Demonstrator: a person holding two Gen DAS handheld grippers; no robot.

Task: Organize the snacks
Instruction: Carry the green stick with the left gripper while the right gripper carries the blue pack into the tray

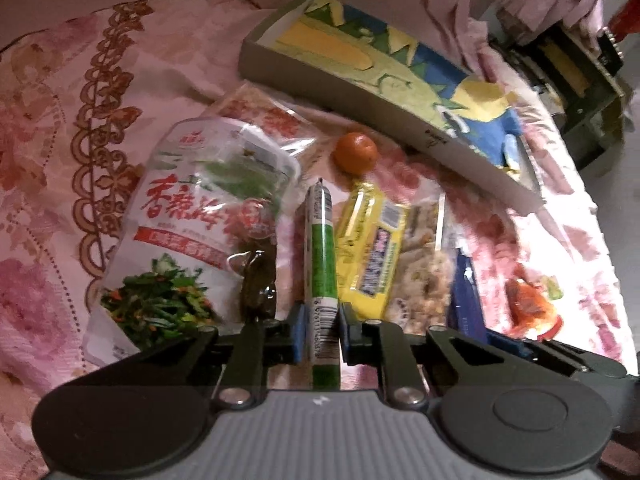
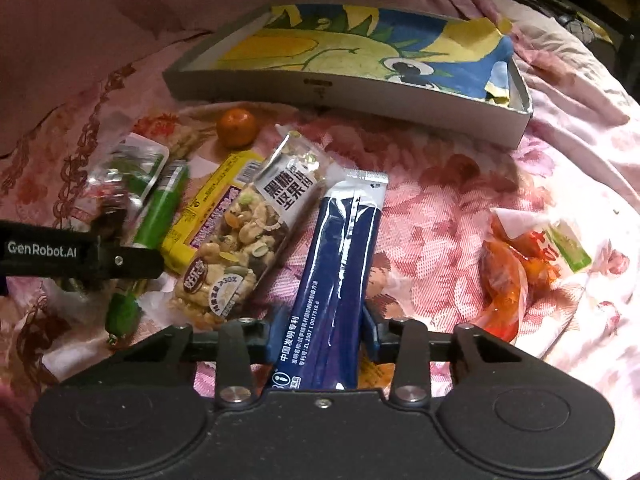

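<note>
Left gripper (image 1: 320,330) pinches a green sausage stick (image 1: 320,256); right gripper (image 2: 320,332) clamps a navy sachet (image 2: 340,264). Both snacks lie on the floral bedspread (image 2: 440,208) among other packets. Beyond: a tangerine (image 2: 237,127), then the shallow cartoon-printed box (image 2: 348,92).

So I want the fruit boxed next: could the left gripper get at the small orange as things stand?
Probably not yet: the left gripper is shut on the green sausage stick. The small orange lies uncovered just beyond the stick's tip, so the path is otherwise free.
</note>
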